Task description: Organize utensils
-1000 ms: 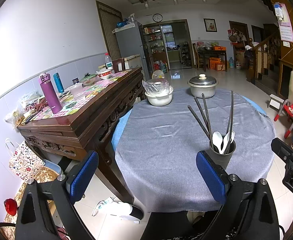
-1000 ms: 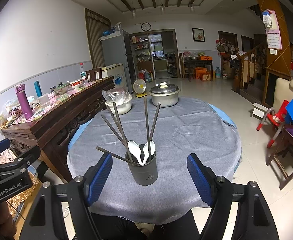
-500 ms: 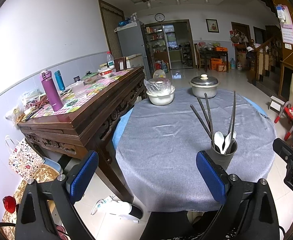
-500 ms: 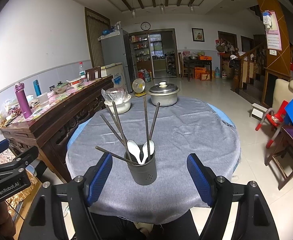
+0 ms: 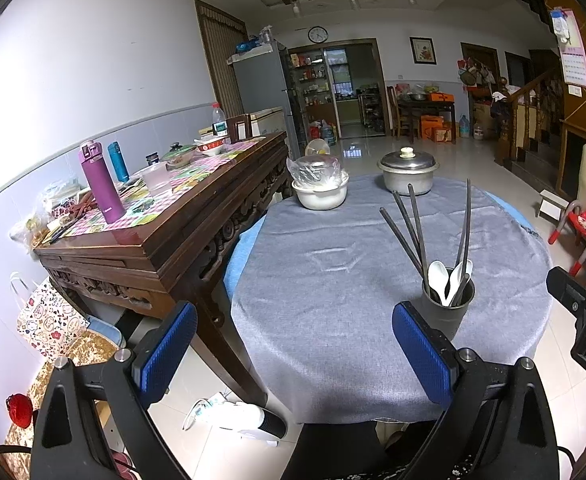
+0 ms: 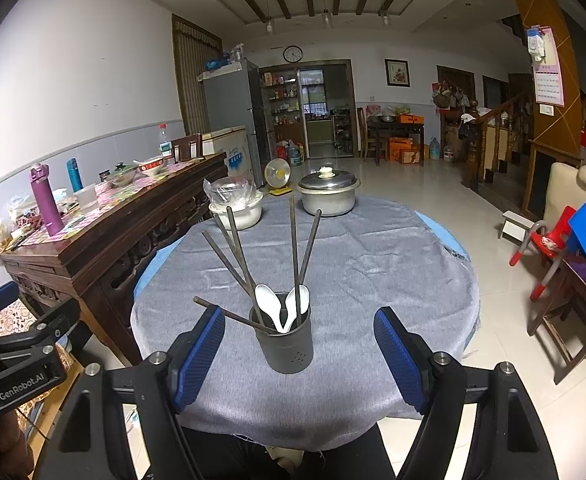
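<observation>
A dark grey utensil holder (image 6: pixel 285 340) stands near the front edge of the round table with the grey cloth (image 6: pixel 373 264). It holds several dark chopsticks (image 6: pixel 293 248) and two white spoons (image 6: pixel 269 305). It also shows in the left wrist view (image 5: pixel 448 308), with the chopsticks (image 5: pixel 413 226) and spoons (image 5: pixel 439 280) in it. My right gripper (image 6: pixel 299 356) is open and empty, just in front of the holder, its blue pads either side of it. My left gripper (image 5: pixel 293 352) is open and empty at the table's front left edge, left of the holder.
A lidded metal pot (image 6: pixel 328 194) and a white bowl with a plastic-covered dish (image 6: pixel 237 206) stand at the table's far side. A dark wooden sideboard (image 5: pixel 165 232) with bottles and dishes stands left of the table. Red chairs (image 6: pixel 545 248) stand on the right.
Both views have drifted slightly; the holder and utensils have not moved. Both grippers stay open and empty.
</observation>
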`<state>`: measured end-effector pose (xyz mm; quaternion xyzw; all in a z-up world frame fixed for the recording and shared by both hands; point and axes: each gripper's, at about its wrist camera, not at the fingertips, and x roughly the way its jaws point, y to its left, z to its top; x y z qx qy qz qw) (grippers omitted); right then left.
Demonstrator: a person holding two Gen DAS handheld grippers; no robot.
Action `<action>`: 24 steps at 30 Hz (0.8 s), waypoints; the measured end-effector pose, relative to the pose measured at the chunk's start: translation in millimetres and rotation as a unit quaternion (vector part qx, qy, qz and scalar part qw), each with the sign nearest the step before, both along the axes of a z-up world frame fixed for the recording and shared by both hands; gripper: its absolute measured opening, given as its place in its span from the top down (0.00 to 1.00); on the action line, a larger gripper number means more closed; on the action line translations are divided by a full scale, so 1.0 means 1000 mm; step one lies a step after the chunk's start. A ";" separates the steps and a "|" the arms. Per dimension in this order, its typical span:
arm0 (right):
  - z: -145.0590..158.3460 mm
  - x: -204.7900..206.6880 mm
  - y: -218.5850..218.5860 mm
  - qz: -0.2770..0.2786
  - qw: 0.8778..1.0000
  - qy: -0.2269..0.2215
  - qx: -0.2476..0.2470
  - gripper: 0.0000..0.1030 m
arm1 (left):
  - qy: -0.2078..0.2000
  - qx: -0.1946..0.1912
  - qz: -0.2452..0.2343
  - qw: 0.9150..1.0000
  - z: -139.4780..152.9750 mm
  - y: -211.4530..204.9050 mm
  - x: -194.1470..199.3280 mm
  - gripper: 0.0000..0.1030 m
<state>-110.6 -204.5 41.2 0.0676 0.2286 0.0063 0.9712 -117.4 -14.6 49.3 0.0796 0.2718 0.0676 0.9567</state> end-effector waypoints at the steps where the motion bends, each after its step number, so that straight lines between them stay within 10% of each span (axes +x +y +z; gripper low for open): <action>1: 0.000 0.001 0.002 0.001 1.000 0.000 0.000 0.22 | 0.000 0.000 0.000 1.000 0.000 0.001 0.000 0.05; 24: 0.011 0.009 -0.007 0.003 1.000 0.004 -0.014 0.22 | 0.005 -0.003 -0.008 1.000 0.001 -0.007 0.008 0.05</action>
